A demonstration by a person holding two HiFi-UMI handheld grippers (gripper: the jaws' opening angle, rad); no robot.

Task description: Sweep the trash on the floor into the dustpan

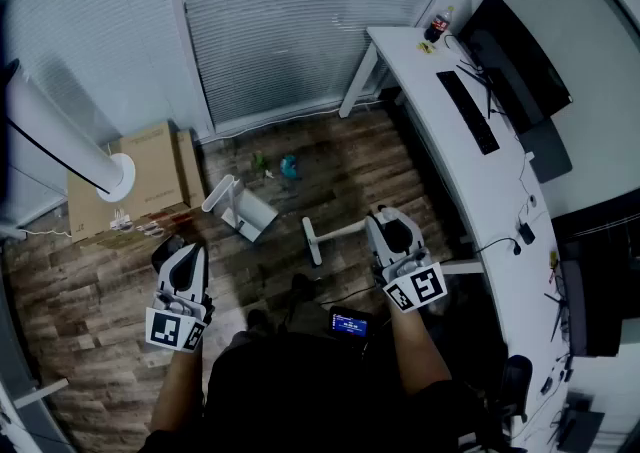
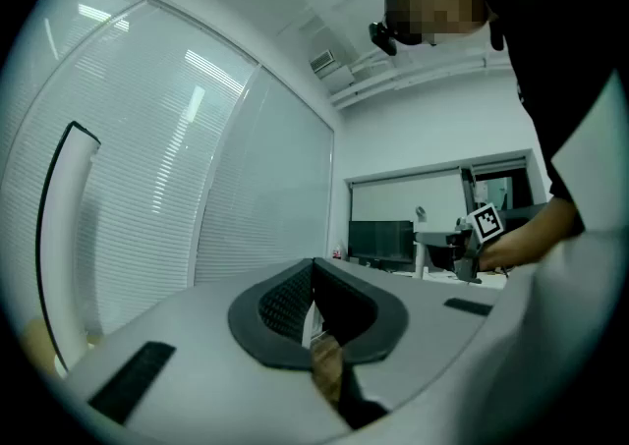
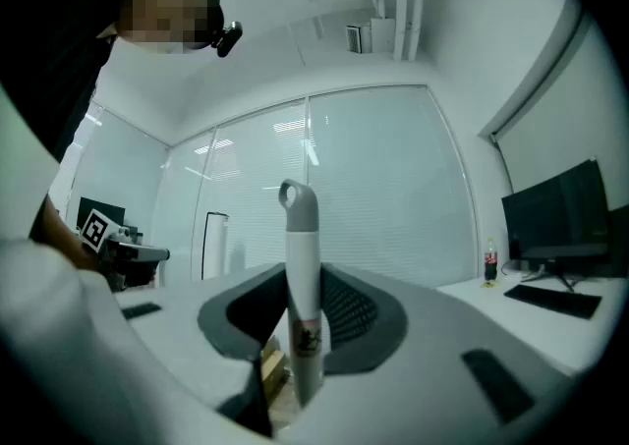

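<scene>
A white dustpan [image 1: 243, 209] lies on the wooden floor ahead of me. Beyond it sit small bits of trash [image 1: 265, 165] and a teal scrap [image 1: 289, 166]. My right gripper [image 1: 386, 224] [image 3: 301, 288] is shut on a white broom handle [image 3: 301, 266] with a grey loop at its top, standing upright between the jaws. The broom's white head [image 1: 312, 241] rests on the floor left of that gripper. My left gripper [image 1: 170, 249] [image 2: 313, 278] is shut with nothing in it, near and left of the dustpan.
A cardboard box [image 1: 150, 173] and a tall white column [image 1: 60, 133] stand at the left by the blinds. A long white desk [image 1: 480, 191] runs down the right with a monitor [image 1: 515, 56], keyboard [image 1: 468, 111] and cola bottle [image 1: 440, 23].
</scene>
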